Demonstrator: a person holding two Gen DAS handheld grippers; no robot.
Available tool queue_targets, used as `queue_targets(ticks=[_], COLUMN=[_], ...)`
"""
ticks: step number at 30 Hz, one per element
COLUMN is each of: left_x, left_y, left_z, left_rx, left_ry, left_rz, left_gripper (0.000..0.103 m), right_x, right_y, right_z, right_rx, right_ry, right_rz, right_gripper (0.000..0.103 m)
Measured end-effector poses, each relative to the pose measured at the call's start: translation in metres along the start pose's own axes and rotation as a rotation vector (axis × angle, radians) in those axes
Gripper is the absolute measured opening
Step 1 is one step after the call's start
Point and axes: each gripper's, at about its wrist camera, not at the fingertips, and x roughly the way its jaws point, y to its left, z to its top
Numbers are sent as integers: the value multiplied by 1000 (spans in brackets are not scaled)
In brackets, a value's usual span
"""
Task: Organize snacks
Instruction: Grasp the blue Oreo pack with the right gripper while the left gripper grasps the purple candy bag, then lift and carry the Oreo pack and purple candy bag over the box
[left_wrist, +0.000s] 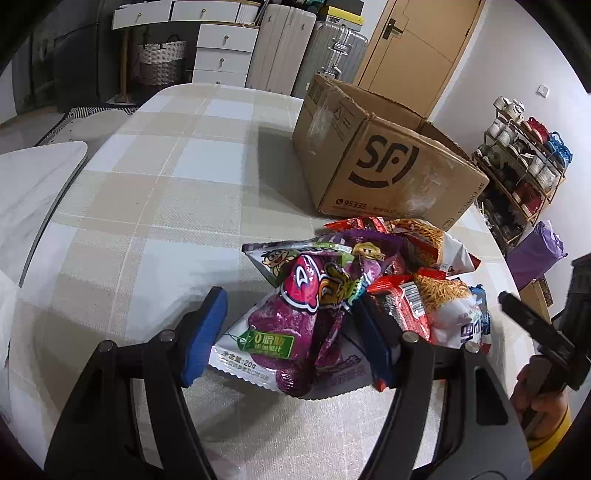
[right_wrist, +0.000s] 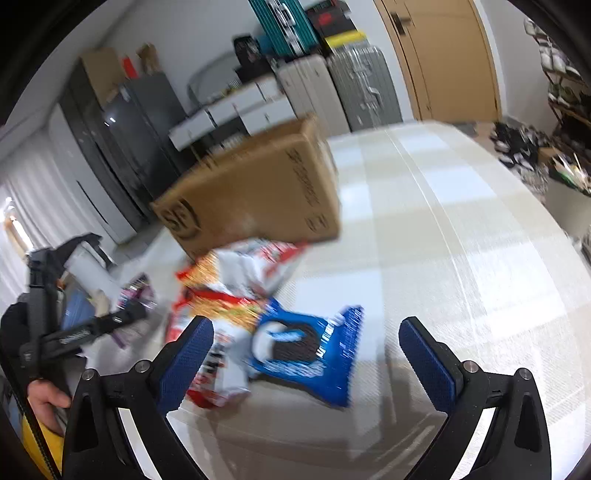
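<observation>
Snacks: purple packet (left_wrist: 295, 317) sits between the left gripper (left_wrist: 291, 339) pads, untouched; right gripper (right_wrist: 306, 354) gapes over blue packet (right_wrist: 306, 347)

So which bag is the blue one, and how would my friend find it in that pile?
Find the big brown cardboard box on the checked tablecloth. A heap of snack bags lies in front of it. The blue packet lies flat at the heap's near edge, between the open right gripper fingers. It is the only bright blue one, picturing a dark round cookie; its neighbours are red, orange and white.
</observation>
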Motion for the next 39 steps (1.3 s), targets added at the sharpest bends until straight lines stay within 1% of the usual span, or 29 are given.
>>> queue_targets(ticks=[4,6,7,10,13,14,16,17,19,20,21,22,23,24,25,29,34,39], left_x=[-3,-2,-3,-2,-2,-1,-1,-1,-2,-3,-5,-6,-9,-11,-13,-26,-49,-77], left_y=[1,2,2,2,2,2,2,2,2,1,1,1,0,0,-1,-4,-12,-26], left_z=[-4,-6,-6,-9,-11,-12,-13,-13,-14,-14,-15,-15,-15,-15,-15,-15,-16,-18], left_rx=[-2,-6,-7,-7,-6,-7,-5,-6,-4,-3,-3,-1,0,0,0,7,25,55], left_ry=[5,9,9,16,20,21,26,27,31,30,27,25,24,19,16,-4,-39,-88], left_rz=[-13,-19,-20,-24,-28,-30,-35,-35,-40,-39,-39,-39,-39,-37,-36,-34,-35,-26], left_gripper=[67,67,67,67,67,67,67,67,67,67,67,68,67,67,67,67,67,67], right_x=[14,17,21,29,35,37,37,38,38,40,40,40,40,38,36,25,-5,-46], right_y=[-7,-1,3,15,22,24,29,30,32,33,35,37,39,38,37,30,27,41], right_z=[-2,-2,-3,-3,-2,-2,-4,-4,-4,-3,-4,-5,-5,-5,-4,-5,0,3], right_rx=[28,-15,-34,-96,-129,-148,-175,-189,-202,-211,-230,-248,-259,-254,-244,-188,-155,-153], right_ry=[74,76,91,111,125,131,132,133,135,137,137,138,136,132,129,110,39,-52], right_rz=[-49,-80,-85,-137,-155,-173,-192,-201,-205,-209,-225,-231,-227,-215,-206,-153,-95,28], right_gripper=[102,102,102,102,100,98,88,87,80,75,67,63,59,51,50,48,48,48])
